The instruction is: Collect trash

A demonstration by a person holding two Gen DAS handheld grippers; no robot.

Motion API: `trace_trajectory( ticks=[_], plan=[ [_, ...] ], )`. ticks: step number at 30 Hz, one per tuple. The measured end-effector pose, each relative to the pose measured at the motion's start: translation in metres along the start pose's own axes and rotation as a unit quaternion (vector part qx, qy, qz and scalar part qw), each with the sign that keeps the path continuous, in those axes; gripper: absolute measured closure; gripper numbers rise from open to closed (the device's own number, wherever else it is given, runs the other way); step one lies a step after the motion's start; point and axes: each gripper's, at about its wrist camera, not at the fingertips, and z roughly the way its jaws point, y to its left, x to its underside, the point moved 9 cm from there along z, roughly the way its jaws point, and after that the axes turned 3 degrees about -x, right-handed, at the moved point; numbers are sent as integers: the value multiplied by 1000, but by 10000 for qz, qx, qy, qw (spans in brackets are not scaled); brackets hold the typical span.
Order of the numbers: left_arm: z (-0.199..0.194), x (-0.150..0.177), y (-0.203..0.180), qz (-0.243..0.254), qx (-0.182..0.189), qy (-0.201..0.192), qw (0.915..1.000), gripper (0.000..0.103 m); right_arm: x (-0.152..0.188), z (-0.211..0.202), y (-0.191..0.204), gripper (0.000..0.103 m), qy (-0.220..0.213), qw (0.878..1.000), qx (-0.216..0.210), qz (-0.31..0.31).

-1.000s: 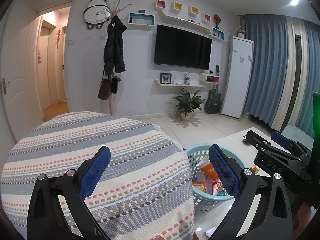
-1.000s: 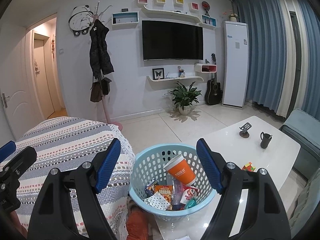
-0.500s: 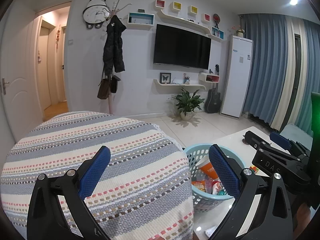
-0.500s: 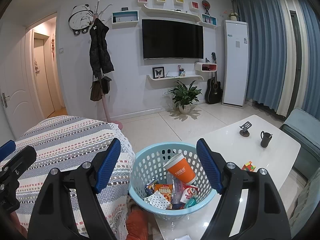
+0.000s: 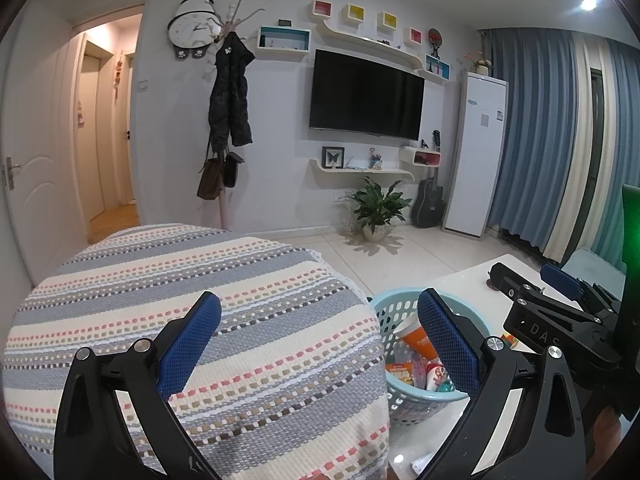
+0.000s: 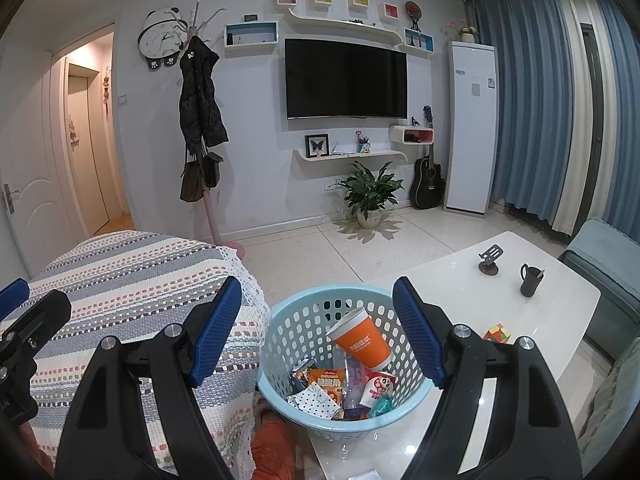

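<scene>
A light blue perforated basket (image 6: 296, 332) stands on the near corner of a white table (image 6: 460, 280). It holds trash: an orange paper cup (image 6: 362, 344), snack packets (image 6: 326, 380) and a clear bottle. My right gripper (image 6: 317, 292) hovers just before and above the basket, open and holding nothing. My left gripper (image 5: 318, 304) is open too, above a striped woven cover (image 5: 240, 300), with the basket (image 5: 386, 312) at its right finger. Each gripper shows in the other's view, the right gripper (image 5: 528, 276) to the right and the left gripper (image 6: 24, 304) at the left edge.
On the table lie a colourful cube (image 6: 497, 333), a dark mug (image 6: 530, 280) and a small stand (image 6: 490, 260). An orange object (image 6: 276, 448) sits low between cover and table. A teal sofa (image 6: 608, 256) borders the right. Tiled floor runs to a plant (image 6: 370, 196).
</scene>
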Motion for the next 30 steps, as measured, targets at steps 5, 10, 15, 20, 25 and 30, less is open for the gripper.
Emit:
trace_trajectory(
  ticks=[5,10,15,20,25,30],
  plan=[
    [-1,-1,0,-18,-26,-10,10000,8,-1,0,0,29,7,10000,-11,-16],
    [-3,-2,0,8,-76,-46,10000,8,-2,1,0,29,9,10000,-25,-30],
    [-4,-3,0,16,-106,-72,9999,8,-4,1,0,29,7,10000,-40,-45],
    [-5,-3,0,12,-143,-81,9999,8,-4,1,0,29,12,10000,-49,-44],
    [-6,-4,0,17,-187,-84,9998,8,-3,2,-1,29,23,10000,-46,-53],
    [-5,-4,-1,-6,-198,-72,9998,8,-2,3,-4,29,30,10000,-41,-52]
  ],
)
